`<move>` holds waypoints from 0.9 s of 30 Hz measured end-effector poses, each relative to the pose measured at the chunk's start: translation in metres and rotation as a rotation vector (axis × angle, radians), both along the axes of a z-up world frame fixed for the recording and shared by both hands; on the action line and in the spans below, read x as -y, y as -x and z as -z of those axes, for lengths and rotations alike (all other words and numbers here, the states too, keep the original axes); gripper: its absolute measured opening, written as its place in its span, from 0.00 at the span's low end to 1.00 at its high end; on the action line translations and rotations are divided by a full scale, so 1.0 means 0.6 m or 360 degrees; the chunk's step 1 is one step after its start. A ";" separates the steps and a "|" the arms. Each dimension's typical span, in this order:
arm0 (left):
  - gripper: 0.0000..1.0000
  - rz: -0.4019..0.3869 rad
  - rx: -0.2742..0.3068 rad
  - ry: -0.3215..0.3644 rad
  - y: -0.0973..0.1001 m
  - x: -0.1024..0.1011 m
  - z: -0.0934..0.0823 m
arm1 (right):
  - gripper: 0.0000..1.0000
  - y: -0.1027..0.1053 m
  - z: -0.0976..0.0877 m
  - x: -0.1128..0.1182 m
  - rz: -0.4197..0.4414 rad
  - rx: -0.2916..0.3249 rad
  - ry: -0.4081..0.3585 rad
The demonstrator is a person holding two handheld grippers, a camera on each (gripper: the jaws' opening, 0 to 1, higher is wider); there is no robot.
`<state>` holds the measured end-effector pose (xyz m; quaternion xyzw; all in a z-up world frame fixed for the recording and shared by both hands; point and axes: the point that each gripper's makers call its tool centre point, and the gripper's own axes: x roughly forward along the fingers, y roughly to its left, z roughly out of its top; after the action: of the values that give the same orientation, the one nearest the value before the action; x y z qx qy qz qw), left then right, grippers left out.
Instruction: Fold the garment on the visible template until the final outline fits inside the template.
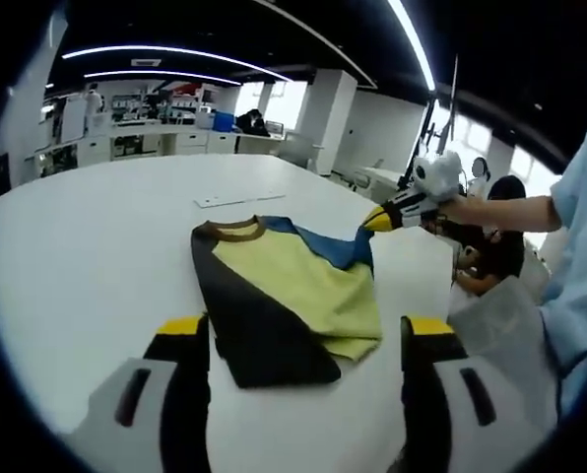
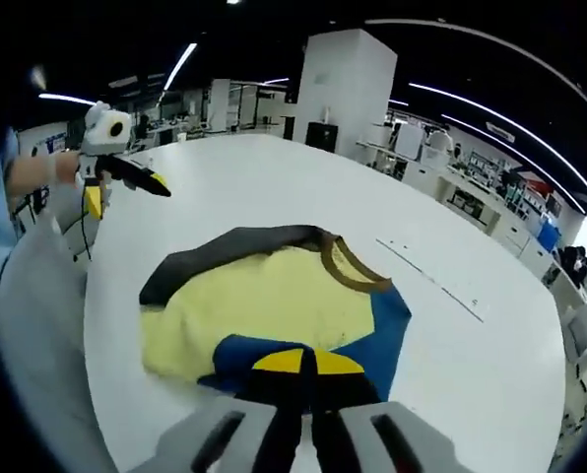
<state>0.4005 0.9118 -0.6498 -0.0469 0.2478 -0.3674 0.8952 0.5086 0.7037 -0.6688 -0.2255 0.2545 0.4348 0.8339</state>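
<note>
Fingers on my right gripper (image 2: 308, 363) pinch the garment (image 1: 284, 296) by its blue sleeve edge; my left gripper (image 1: 303, 340) is spread wide, empty, the shirt lying just beyond it, its long axis running far-left to near-right across the bench (image 1: 97, 236).

We count one garment (image 1: 284, 296), a single shirt with four colour areas: yellow, blue, dark and a brown collar band. We count two hand-held grippers: the left hand-held gripper (image 1: 306, 340), with two yellow-tipped jaws, and the right hand-held gripper (image 2: 307, 363), also with two yellow-tipped jaws. We count one table (image 1: 97, 246) carrying the garment. We count one flat white strip (image 1: 231, 199) lying on the table beyond the collar. We count one light-blue sleeve (image 1: 584, 227) of the person. Seated people in the background number at least two.
</note>
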 end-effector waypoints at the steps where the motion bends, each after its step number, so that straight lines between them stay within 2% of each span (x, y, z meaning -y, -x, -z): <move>1: 0.77 -0.0007 -0.0005 0.0007 0.001 -0.001 0.000 | 0.00 -0.005 0.001 -0.009 -0.0017 0.0002 0.0009; 4: 0.76 -0.0023 -0.0011 0.0016 0.004 -0.003 0.002 | 0.00 -0.020 0.013 -0.039 -0.0067 -0.0005 0.0031; 9: 0.76 -0.0051 -0.0021 0.0030 0.008 -0.009 0.004 | 0.00 -0.036 0.050 -0.067 -0.0103 -0.0046 0.0072; 13: 0.76 -0.0067 -0.0026 0.0036 0.008 -0.011 0.004 | 0.00 -0.044 0.077 -0.072 -0.0099 -0.0091 0.0098; 19: 0.76 -0.0082 -0.0027 0.0049 0.007 -0.011 0.003 | 0.00 -0.050 0.101 -0.072 -0.0066 -0.0160 0.0101; 27: 0.76 -0.0082 -0.0033 0.0066 0.009 -0.008 0.004 | 0.00 -0.048 0.106 -0.070 -0.0051 -0.0177 0.0085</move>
<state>0.3953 0.9164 -0.6524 -0.0755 0.2482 -0.3487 0.9006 0.5372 0.7458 -0.7325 -0.2274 0.3082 0.4530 0.8051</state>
